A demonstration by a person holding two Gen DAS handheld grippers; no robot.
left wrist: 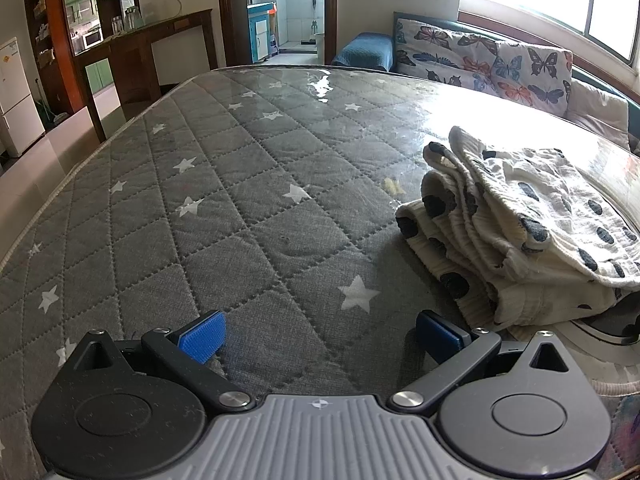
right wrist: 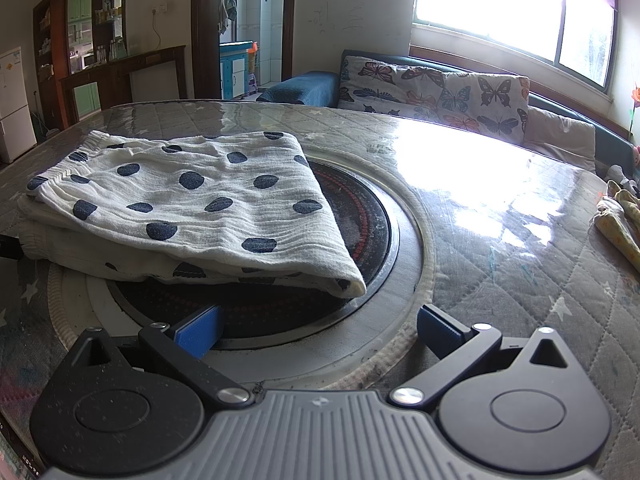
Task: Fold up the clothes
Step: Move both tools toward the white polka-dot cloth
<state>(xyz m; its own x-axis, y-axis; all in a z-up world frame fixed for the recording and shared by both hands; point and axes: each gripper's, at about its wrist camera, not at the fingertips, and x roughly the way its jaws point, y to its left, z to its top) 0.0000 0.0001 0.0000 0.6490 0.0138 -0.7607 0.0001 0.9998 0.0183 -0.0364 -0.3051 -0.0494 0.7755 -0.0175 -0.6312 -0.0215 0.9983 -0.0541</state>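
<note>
A white garment with dark blue dots (right wrist: 192, 204) lies folded into a flat stack on the table, partly over the round black hotplate (right wrist: 360, 224) set in the tabletop. In the left wrist view the same garment (left wrist: 532, 224) sits to the right, its layered edges facing me. My left gripper (left wrist: 320, 338) is open above the grey star-patterned table cover (left wrist: 240, 200), left of the garment and apart from it. My right gripper (right wrist: 318, 330) is open just in front of the garment's near edge, holding nothing.
A clear sheet covers the quilted table cover and glares under the window. More cloth (right wrist: 620, 220) lies at the table's right edge. A sofa with a butterfly-print cover (right wrist: 436, 96) runs along the far side. A wooden counter (left wrist: 160, 52) and a white fridge (left wrist: 16, 96) stand at far left.
</note>
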